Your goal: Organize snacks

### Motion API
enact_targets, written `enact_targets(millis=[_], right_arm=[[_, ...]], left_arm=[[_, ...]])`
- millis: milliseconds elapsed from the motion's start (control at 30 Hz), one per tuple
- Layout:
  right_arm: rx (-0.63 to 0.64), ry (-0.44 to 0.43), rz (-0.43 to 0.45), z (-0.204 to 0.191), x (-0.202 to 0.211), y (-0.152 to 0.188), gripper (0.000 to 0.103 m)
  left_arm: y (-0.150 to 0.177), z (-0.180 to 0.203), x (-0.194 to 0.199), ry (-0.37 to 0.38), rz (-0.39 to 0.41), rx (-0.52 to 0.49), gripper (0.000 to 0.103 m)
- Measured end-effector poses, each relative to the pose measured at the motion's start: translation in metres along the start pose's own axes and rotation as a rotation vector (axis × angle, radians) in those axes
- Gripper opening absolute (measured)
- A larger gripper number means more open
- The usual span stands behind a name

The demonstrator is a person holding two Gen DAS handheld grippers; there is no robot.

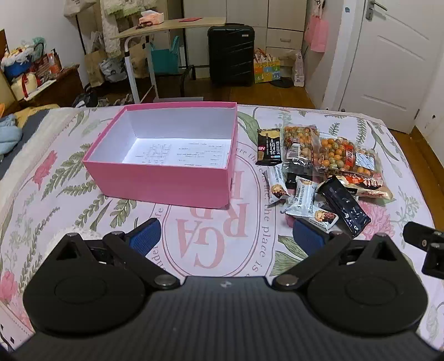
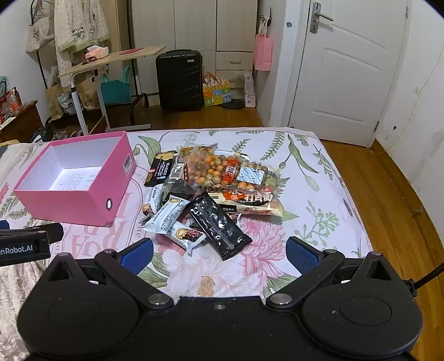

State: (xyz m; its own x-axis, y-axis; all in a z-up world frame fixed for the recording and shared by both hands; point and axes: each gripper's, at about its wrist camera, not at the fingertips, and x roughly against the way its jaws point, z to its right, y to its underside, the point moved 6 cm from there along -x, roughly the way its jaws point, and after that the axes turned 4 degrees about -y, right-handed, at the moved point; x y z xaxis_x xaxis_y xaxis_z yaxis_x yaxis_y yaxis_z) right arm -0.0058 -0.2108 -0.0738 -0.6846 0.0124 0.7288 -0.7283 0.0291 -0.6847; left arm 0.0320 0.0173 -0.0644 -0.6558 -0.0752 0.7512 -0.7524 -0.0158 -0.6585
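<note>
"GA" and "the place is" are showing in pink on the floral bedspread (image 1: 69, 172). The snack pile (image 2: 211, 194) is lying just right of the open pink box (image 1: 166, 177). The left gripper (image 1: 226, 236) and right gripper (image 2: 219, 254) are hovering spread wide, empty, nearer than both.

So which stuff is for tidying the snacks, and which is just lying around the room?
For the job:
- open pink cardboard box, no snacks in it yet
- pile of wrapped snacks beside it on the flowery bedspread
- left hand-held gripper and right hand-held gripper, both open

Just lying about:
- black hard-shell suitcase
- pink paper bag hanging by the white door
- wooden rolling table
</note>
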Motion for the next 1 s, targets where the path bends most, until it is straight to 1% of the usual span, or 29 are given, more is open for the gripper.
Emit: enact_targets(millis=[167,300,367,433,500,567,600,633,667,700,733,767,833,867,900,933,1000], right_arm=[[0.001,0.009,0.012,0.002,0.002,-0.002,0.102],[0.026,0.003,0.061,0.0,0.008,-0.004,0.103],[0.047,-0.021,0.096,-0.001,0.013,-0.005,0.103],[0.053,-0.06,0.136,-0.001,0.018,-0.008,0.103],[0.047,-0.115,0.199,0.002,0.022,-0.012,0.103],[0.093,-0.16,0.293,0.004,0.022,-0.015,0.103],[0.137,-0.173,0.322,0.004,0.019,-0.016,0.103],[0.189,-0.182,0.33,0.002,0.012,-0.016,0.103],[0.237,-0.185,0.316,0.001,0.004,-0.016,0.102],[0.284,-0.187,0.284,-0.001,-0.01,-0.015,0.101],[0.311,-0.198,0.26,-0.002,-0.021,-0.015,0.094],[0.329,-0.216,0.242,-0.002,-0.033,-0.015,0.09],[0.345,-0.286,0.17,-0.004,-0.061,-0.012,0.078],[0.352,-0.334,0.125,-0.006,-0.075,-0.011,0.075],[0.36,-0.381,0.087,-0.008,-0.088,-0.01,0.068],[0.37,-0.426,0.054,-0.01,-0.102,-0.007,0.064],[0.404,-0.476,0.004,-0.016,-0.125,-0.003,0.06]], left_arm=[[0.001,0.001,0.0,0.016,-0.002,0.004,0.103],[0.001,0.002,0.001,0.02,0.014,0.0,0.103],[0.0,0.002,0.001,0.037,0.015,0.001,0.103],[-0.003,-0.001,0.001,0.078,0.011,0.049,0.103],[-0.007,-0.004,-0.001,0.1,0.009,0.073,0.102],[-0.014,-0.003,-0.006,0.09,0.025,0.048,0.1],[-0.017,-0.002,-0.009,0.091,0.032,0.031,0.1],[-0.021,0.001,-0.015,0.096,0.03,0.014,0.1],[-0.024,0.005,-0.02,0.108,0.027,0.0,0.1],[-0.027,0.01,-0.026,0.126,0.023,-0.017,0.1],[-0.03,0.016,-0.032,0.144,0.021,-0.037,0.099],[-0.033,0.024,-0.039,0.169,0.027,-0.064,0.098],[-0.038,0.039,-0.052,0.223,0.031,-0.114,0.098],[-0.04,0.047,-0.06,0.244,0.035,-0.135,0.097],[-0.042,0.055,-0.067,0.267,0.034,-0.153,0.097],[-0.044,0.063,-0.077,0.288,0.016,-0.171,0.093],[-0.045,0.076,-0.095,0.336,-0.029,-0.185,0.089]])
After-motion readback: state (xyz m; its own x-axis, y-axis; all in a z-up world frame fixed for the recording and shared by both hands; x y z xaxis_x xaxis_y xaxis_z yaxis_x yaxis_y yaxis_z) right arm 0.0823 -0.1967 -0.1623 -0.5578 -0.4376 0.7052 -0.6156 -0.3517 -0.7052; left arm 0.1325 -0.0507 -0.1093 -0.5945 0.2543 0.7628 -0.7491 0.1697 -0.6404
